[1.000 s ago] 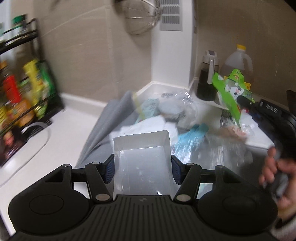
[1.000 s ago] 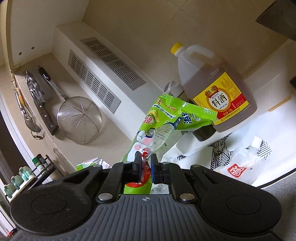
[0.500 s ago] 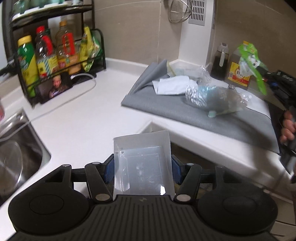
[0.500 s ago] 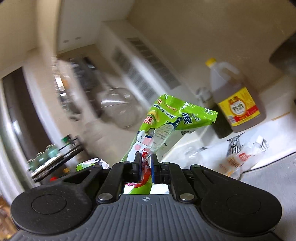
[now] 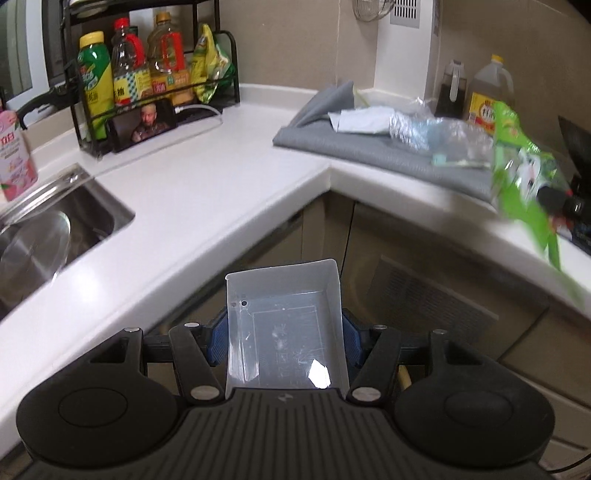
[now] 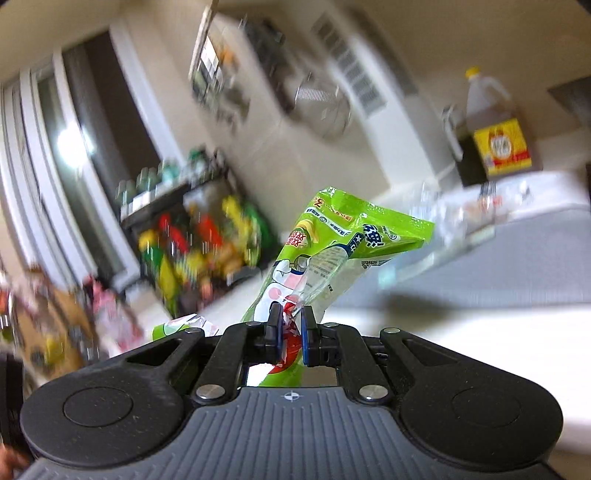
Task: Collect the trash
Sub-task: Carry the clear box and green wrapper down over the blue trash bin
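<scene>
A white L-shaped countertop [image 5: 207, 184] is seen. A clear, empty plastic tray [image 5: 282, 332] is clamped in the left gripper [image 5: 283, 336] below its edge. A crumpled green snack wrapper [image 6: 332, 251] is pinched upright by the right gripper [image 6: 291, 325].

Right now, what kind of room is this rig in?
A home kitchen: white L-shaped countertop with a steel sink, a rack of oil and sauce bottles, and a strainer hanging on the tiled wall.
</scene>
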{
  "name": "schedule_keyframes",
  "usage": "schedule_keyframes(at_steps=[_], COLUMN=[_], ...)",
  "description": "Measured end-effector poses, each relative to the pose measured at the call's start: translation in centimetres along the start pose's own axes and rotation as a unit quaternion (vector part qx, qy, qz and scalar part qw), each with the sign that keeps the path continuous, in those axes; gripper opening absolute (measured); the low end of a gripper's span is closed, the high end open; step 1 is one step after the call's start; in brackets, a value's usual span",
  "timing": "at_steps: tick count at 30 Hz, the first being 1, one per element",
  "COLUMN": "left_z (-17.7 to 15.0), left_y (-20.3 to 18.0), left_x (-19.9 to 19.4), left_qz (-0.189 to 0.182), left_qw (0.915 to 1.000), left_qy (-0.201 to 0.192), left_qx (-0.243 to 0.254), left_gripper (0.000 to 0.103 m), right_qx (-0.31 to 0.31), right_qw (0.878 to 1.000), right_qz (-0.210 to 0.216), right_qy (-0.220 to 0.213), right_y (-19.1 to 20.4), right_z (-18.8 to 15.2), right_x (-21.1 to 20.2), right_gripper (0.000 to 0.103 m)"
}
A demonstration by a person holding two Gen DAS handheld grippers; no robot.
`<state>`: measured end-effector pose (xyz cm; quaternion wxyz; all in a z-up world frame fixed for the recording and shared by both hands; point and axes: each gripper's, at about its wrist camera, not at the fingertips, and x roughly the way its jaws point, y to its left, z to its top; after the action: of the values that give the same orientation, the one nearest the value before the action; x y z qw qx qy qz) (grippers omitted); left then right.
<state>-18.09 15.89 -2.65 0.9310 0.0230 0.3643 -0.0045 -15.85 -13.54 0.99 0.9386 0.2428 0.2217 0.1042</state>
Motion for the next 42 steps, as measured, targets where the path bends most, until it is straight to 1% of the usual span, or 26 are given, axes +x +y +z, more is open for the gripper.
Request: schedule_keyframes(at_steps=[3,5,8,14,23,36,42], left_z=[-1.6,-2.0,-2.5,-3.1,-3.4,-3.8,-3.9], left_y=[-0.1,-0.5,-0.9,-0.7,-1.0,-0.6,-0.6], left_x=[0.4,0.5,0.5,0.6,1.6,3.5,5.0], left_qz=[-0.018,-0.026,-0.029,-0.033,-0.039,-0.039,-0.037], left_qw=[0.9996,0.9995,0.9995,0.9992,0.9985,0.9973,0.9969], left_qy=[0.015,0.015,0.014,0.023,0.040,0.062,0.070], left_qx=[-0.012,-0.011,-0.004,-0.005,-0.003,-0.009,-0.008], left_gripper=[0.065,0.065,0.065,0.065,0.065,0.065,0.065], right_qx=[-0.006,-0.006,-0.010,-0.012,-0.052,-0.091,-0.113], right_qw=[0.999,0.998,0.997,0.995,0.989,0.981,0.975], right_qz=[-0.018,-0.025,-0.032,-0.050,-0.069,-0.078,-0.081], right_qy=[0.032,0.052,0.069,0.090,0.116,0.152,0.175], right_y=[0.9,1.4,2.1,2.3,2.6,3.0,3.2], right_z=[-2.3,-3.5,-4.5,-5.2,-6.5,-8.0,-9.0], right_x=[-0.5,-0.5,-0.4,0.3,1.2,3.3,5.2], right_gripper=[0.011,0.011,0.011,0.011,0.011,0.011,0.011])
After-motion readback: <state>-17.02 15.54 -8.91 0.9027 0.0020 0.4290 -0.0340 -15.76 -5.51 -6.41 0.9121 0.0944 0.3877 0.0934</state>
